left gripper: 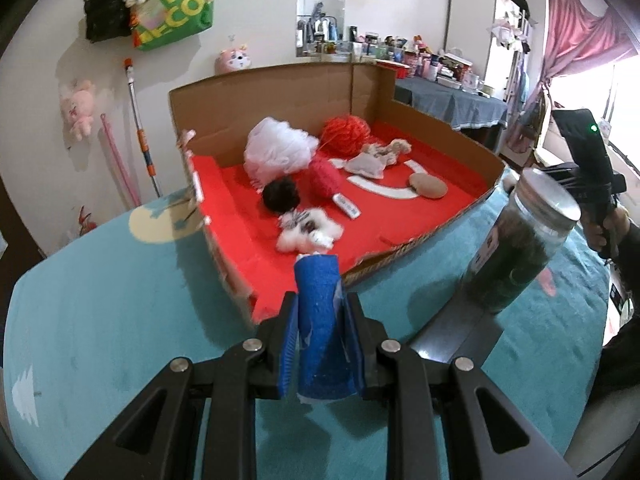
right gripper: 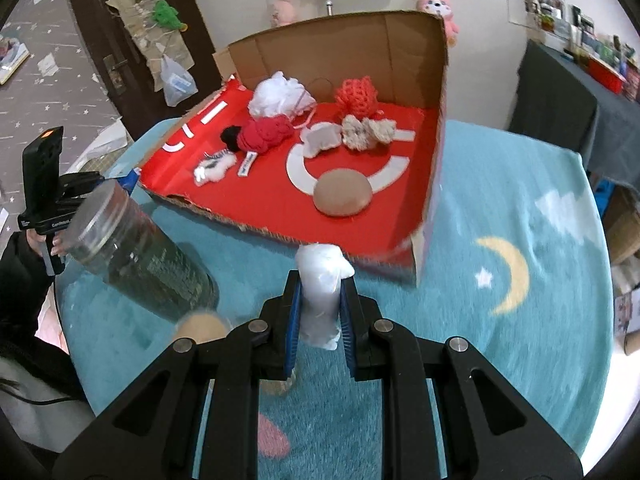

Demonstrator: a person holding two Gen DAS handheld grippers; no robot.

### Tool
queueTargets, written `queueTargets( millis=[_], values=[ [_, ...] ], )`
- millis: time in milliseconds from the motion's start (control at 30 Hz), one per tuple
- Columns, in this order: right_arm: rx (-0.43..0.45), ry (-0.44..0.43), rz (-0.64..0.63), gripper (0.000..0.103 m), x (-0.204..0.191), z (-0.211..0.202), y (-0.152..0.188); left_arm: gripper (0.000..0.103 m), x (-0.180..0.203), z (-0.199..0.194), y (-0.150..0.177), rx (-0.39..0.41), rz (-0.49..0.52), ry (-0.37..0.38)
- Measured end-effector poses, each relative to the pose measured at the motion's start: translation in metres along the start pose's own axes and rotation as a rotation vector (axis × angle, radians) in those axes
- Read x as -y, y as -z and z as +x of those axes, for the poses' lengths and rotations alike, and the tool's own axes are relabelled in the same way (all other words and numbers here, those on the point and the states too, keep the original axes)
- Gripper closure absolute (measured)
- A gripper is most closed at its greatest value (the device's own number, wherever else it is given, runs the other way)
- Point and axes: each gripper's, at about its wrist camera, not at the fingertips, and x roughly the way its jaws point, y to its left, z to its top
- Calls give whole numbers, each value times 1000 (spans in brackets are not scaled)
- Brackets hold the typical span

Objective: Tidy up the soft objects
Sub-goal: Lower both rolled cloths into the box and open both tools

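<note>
My left gripper point(left gripper: 320, 304) is shut on a blue rolled soft piece point(left gripper: 318, 320), held just in front of the near edge of a cardboard box point(left gripper: 280, 96) with a red floor. My right gripper point(right gripper: 321, 280) is shut on a white soft wad point(right gripper: 322, 300), also just short of the box point(right gripper: 340, 48). Inside lie a white mesh puff point(left gripper: 278, 152), a red yarn ball point(left gripper: 346, 130), a red knitted piece point(right gripper: 266, 132), a black pompom point(left gripper: 282, 196), a white fluffy toy point(left gripper: 308, 232), cream crochet pieces point(right gripper: 366, 130) and a beige round pad point(right gripper: 342, 198).
The box rests on a teal blanket point(right gripper: 500, 240) with a moon print. A clear jar point(left gripper: 520, 240) with dark contents stands between the two grippers, close to the box's near edge. A cluttered table point(left gripper: 448, 100) and a pink curtain point(left gripper: 576, 28) stand behind. Plush toys hang on the wall.
</note>
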Motion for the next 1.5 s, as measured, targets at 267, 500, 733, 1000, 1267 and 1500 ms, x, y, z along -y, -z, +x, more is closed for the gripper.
queueTargets(
  millis=[267,500,733,1000,1267,1500],
  values=[
    [-39,-86,-47,86,-13,22,-43,79,16,25,-51,-29,-16,101],
    [-120,-129,-46,86,-25,60,-83,79,36,71,-95,-133,-39,148],
    [-249,-150,23,85,-19,105,-110,79,37,122,-111,-265,-81,128],
    [-355,-100,5,85,-23,143,-121,78,33,156,-112,-352,-105,105],
    [-392,-87,13,84,-26,158,-125,78,33,166,-114,-384,-131,100],
    [-402,-65,24,77,-27,159,-127,61,37,166,-114,-380,-127,85]
  ],
)
